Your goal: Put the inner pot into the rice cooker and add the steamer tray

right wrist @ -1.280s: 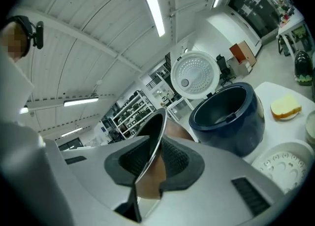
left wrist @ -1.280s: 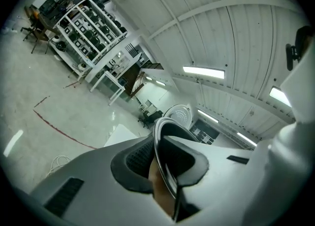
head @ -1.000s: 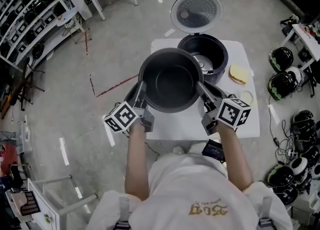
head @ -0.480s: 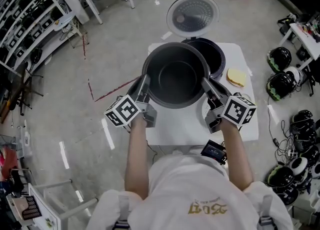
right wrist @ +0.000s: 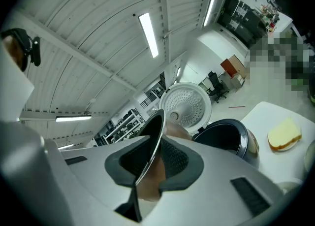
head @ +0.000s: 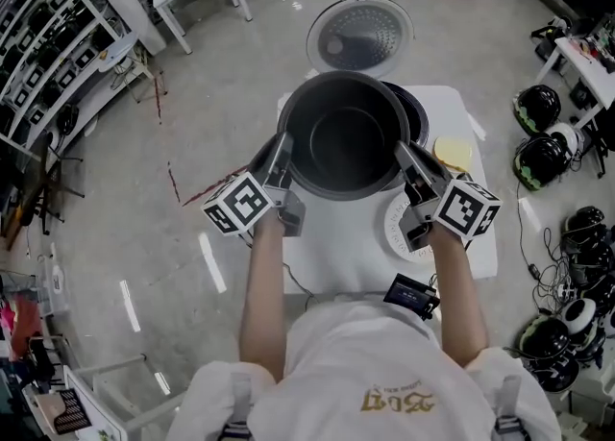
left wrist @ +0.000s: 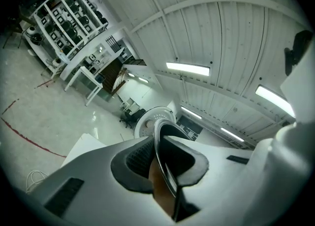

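Dark metal fills the middle of the head view: the pot hangs in the air, mouth up and empty, held by its rim on opposite sides; the left gripper has its jaws clamped on the rim's left edge, one pad inside the wall and one outside, and the right gripper pinches the right edge the same way, as each gripper view shows with the thin rim running between the pads. Below and just beyond the pot stands the cooker, its lid swung fully open and its well only partly covered by the pot, which sits a little toward the person. The step in hand looks like carrying the pot over the cooker, with seating not yet done; next the pot needs centring over the well, kept level, then lowering evenly with both hands so the rim does not catch, before either grip lets go. A pale round tray, probably the steamer tray, lies on the table under the right gripper, waiting its turn; a yellow pad lies beside the cooker.
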Demonstrator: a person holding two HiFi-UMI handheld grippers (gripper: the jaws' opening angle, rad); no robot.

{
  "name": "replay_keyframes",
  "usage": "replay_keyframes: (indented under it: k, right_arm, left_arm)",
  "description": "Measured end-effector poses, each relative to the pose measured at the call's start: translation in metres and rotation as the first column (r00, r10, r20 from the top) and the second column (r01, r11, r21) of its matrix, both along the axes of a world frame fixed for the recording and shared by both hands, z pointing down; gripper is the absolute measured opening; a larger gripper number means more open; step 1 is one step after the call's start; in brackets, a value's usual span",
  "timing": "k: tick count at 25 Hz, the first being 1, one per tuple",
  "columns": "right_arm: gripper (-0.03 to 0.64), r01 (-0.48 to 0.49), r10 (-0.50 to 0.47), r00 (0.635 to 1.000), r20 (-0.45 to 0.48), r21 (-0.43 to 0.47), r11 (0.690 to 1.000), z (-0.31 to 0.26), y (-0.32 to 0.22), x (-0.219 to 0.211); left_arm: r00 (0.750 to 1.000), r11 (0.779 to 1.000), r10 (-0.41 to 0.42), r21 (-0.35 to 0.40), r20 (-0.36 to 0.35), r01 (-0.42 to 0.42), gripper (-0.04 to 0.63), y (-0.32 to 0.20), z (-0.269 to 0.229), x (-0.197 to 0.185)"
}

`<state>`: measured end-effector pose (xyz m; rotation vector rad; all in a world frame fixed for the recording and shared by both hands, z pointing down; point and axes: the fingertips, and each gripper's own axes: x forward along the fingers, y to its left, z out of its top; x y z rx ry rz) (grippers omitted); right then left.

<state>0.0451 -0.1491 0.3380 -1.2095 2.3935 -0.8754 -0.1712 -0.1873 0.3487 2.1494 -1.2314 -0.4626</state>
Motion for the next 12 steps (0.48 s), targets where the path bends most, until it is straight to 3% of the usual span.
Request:
replay_keyframes:
  k: [12]
  right_arm:
    - [0.077, -0.052, 0.052, 0.999, 0.005, -0.004, 0.999, -0.001, -0.043, 0.034]
  left_arm:
    - [0.998, 0.998, 0.058, -0.005, -0.014, -0.058, 0.068, -0.056, 0.000, 0.036]
